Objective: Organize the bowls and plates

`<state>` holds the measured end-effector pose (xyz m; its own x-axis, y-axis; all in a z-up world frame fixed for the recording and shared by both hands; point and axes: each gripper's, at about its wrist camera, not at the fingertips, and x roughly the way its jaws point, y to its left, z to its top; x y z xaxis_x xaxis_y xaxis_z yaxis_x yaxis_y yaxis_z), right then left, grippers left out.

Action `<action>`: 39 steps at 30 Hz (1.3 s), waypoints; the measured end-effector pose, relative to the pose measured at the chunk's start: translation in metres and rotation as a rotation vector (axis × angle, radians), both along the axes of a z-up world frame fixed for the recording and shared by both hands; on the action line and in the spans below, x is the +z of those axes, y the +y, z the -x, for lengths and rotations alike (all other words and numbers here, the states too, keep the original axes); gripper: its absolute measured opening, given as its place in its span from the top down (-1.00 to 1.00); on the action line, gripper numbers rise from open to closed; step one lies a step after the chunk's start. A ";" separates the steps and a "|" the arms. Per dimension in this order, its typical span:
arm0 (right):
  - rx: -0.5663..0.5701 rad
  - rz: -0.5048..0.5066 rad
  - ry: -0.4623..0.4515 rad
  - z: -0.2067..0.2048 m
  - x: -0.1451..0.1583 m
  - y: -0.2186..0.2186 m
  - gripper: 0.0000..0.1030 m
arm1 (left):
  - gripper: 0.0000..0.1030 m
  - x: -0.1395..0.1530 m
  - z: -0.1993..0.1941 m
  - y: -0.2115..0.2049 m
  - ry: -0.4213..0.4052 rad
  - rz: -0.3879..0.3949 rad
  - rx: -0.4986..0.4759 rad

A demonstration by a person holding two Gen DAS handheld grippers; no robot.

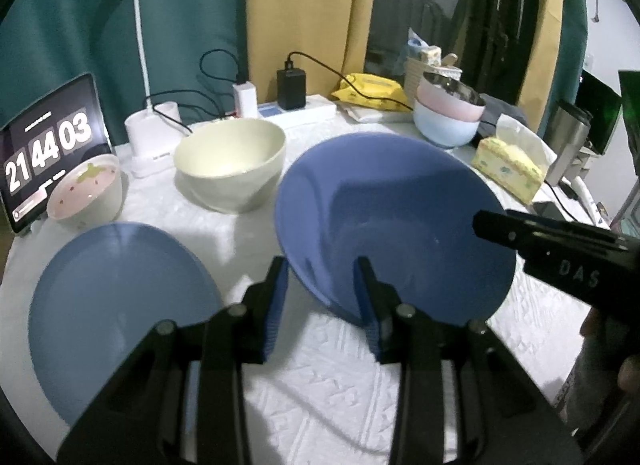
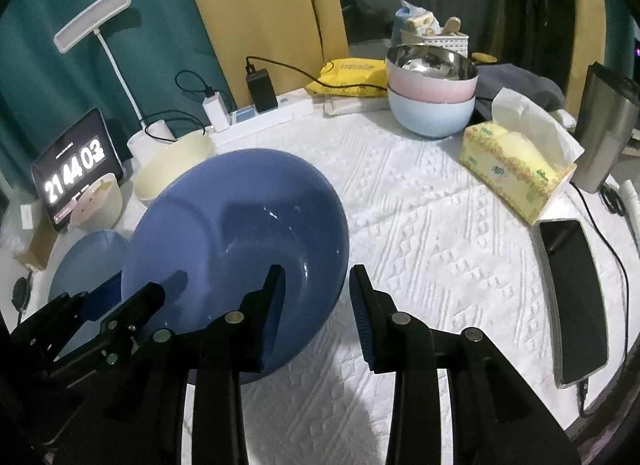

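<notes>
Both tongs are straddling the rim of the big blue bowl [image 1: 394, 221]. The left gripper [image 1: 322, 265] is sitting with jaws parted over the near edge, the right gripper [image 2: 316, 271] likewise on the opposite side, neither visibly pinching. The bowl is tilting, probably for a two-handed lift. Left of it the blue plate [image 1: 116, 305] is crowding in; bare tablecloth [image 2: 440, 233] is lying open rightward.

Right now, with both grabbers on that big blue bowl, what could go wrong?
1. The big blue bowl is tilted and each gripper straddles only its rim: left gripper, right gripper. It might slip out.
2. The flat blue plate and cream bowl sit close by, so a swinging bowl could knock them.
3. The phone lies by the table edge and could get bumped.
</notes>
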<state>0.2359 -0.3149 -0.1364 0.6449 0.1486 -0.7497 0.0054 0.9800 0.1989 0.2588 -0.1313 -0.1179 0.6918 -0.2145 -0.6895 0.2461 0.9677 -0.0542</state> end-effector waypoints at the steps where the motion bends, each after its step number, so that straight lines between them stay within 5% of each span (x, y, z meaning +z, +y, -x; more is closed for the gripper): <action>1: 0.000 0.001 -0.002 0.000 0.001 0.000 0.31 | 0.29 0.001 0.001 0.001 -0.007 0.000 0.003; 14: 0.003 0.014 -0.047 -0.001 0.017 0.003 0.31 | 0.13 0.017 0.004 0.015 -0.050 0.017 0.018; 39: 0.066 0.049 -0.087 -0.028 0.041 0.038 0.31 | 0.11 0.051 -0.020 0.055 -0.130 0.038 0.097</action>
<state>0.2634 -0.2773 -0.0953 0.6978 0.1579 -0.6987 -0.0748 0.9861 0.1481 0.2788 -0.0761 -0.0667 0.7934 -0.1668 -0.5854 0.1589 0.9851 -0.0654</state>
